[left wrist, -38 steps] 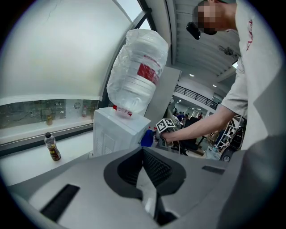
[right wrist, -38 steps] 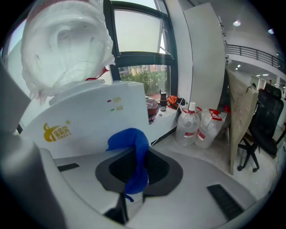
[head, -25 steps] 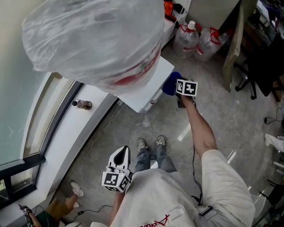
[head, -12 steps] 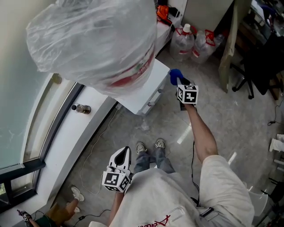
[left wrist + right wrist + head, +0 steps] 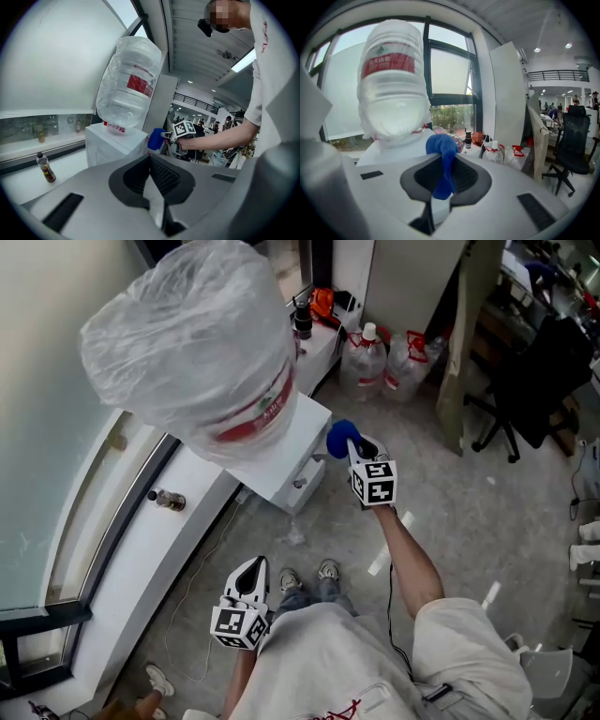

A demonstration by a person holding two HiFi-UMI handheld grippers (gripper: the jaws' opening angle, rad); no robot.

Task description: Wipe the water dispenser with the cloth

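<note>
The white water dispenser [image 5: 281,460] carries a large bottle [image 5: 192,343] wrapped in clear plastic. My right gripper [image 5: 351,450] is shut on a blue cloth [image 5: 339,438], which is held at the dispenser's upper right corner; contact cannot be told. In the right gripper view the cloth [image 5: 443,161] bulges out from between the jaws of the right gripper [image 5: 444,164], with the bottle [image 5: 393,84] ahead. My left gripper [image 5: 251,570] hangs low by the person's body, shut and empty. The left gripper view shows the left gripper [image 5: 151,163], the dispenser [image 5: 112,145] and the cloth [image 5: 155,139].
A small brown bottle [image 5: 166,500] lies on the white window sill at the left. Water jugs [image 5: 375,357] stand on the floor behind the dispenser. A tall board [image 5: 459,352] and an office chair [image 5: 530,381] are to the right. The person's shoes [image 5: 305,576] are below.
The head camera has swung, so the dispenser sits further left and lower. The right gripper keeps the cloth at the dispenser's right corner. The left gripper has stayed low and shut.
</note>
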